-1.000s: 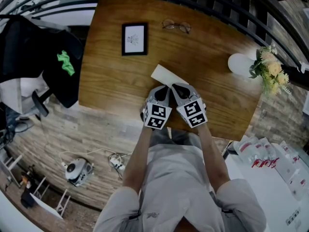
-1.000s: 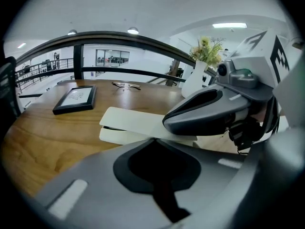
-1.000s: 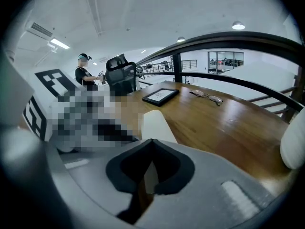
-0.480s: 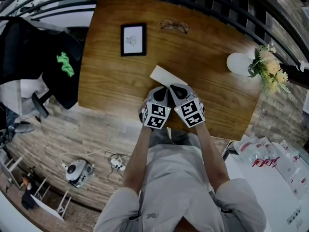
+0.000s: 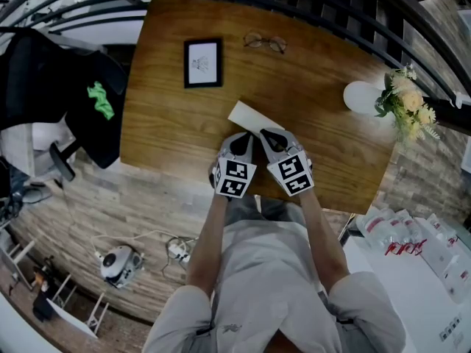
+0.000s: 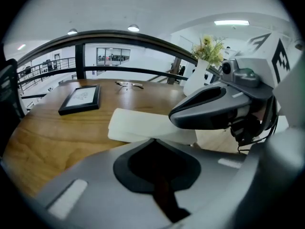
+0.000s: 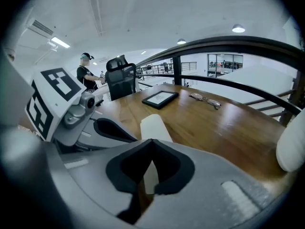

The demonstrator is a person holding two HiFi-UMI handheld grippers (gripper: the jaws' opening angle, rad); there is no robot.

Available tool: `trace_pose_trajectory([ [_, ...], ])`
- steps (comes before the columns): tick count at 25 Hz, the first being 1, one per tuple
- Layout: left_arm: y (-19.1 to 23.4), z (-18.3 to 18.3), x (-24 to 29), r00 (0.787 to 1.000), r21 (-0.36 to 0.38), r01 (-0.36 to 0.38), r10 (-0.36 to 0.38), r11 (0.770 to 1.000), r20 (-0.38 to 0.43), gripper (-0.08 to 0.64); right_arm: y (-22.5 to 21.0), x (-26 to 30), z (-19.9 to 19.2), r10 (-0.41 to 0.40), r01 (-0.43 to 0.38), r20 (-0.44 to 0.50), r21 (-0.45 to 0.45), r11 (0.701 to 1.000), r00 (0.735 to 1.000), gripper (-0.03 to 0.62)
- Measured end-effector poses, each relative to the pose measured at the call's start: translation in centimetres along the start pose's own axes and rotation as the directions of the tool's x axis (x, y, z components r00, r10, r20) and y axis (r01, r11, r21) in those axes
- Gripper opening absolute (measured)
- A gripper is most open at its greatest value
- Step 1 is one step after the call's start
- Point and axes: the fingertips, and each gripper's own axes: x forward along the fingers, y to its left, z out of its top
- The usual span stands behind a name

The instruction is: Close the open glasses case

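The white glasses case (image 5: 250, 114) lies flat on the wooden bench (image 5: 316, 131), a little back from the near edge and turned at a slant to it. In the left gripper view it shows as a low, pale slab with a seam running along its near side; I cannot tell whether the lid is fully down.

Both grippers sit side by side just on the near side of the case, pointing at it. The left gripper (image 5: 241, 144) has its jaws pressed together at the tips, with nothing between them; its own view shows the case just past the tips. The right gripper (image 5: 271, 140) is clenched too, tips meeting. In its own view a strip of the case shows through the hollow below the tips, and the rest of the case stretches away beyond them. From these views I cannot tell whether either gripper touches the case.

Farther back on the bench, a black picture frame (image 5: 204, 61) lies to the left, and a pair of glasses (image 5: 266, 41) rests near the far edge, well apart from the case. At the right end stands a white vase (image 5: 360, 98) with a bunch of pale flowers (image 5: 408, 109). The person's forearms reach from the bottom of the head view to the marker cubes on the grippers.
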Motion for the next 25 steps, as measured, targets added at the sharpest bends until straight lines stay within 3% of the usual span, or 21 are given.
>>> trace_pose_trajectory([
  [6,1.3,4.5,-3.4,0.984,0.005,-0.018,0.017,1.000,0.177,0.020,-1.3,-3.4,3.3,-0.051,0.051,0.120,0.001,0.999,0.992,0.003],
  [14,2.4,10.7,-8.7,0.926,0.057,-0.055,0.029,0.997,0.376,0.020,-1.9,-8.0,7.4,-0.130,0.135,0.241,-0.003,0.991,0.962,0.003],
  [20,1.9,13.8,-12.6,0.884,0.109,-0.060,0.002,0.992,0.468,0.020,-1.3,-11.6,10.6,-0.203,0.211,0.347,0.015,0.977,0.916,0.002],
  [25,1.9,14.2,-13.8,0.870,0.126,-0.053,-0.016,0.991,0.494,0.020,-0.7,-12.4,11.6,-0.231,0.240,0.383,0.025,0.971,0.894,0.002],
])
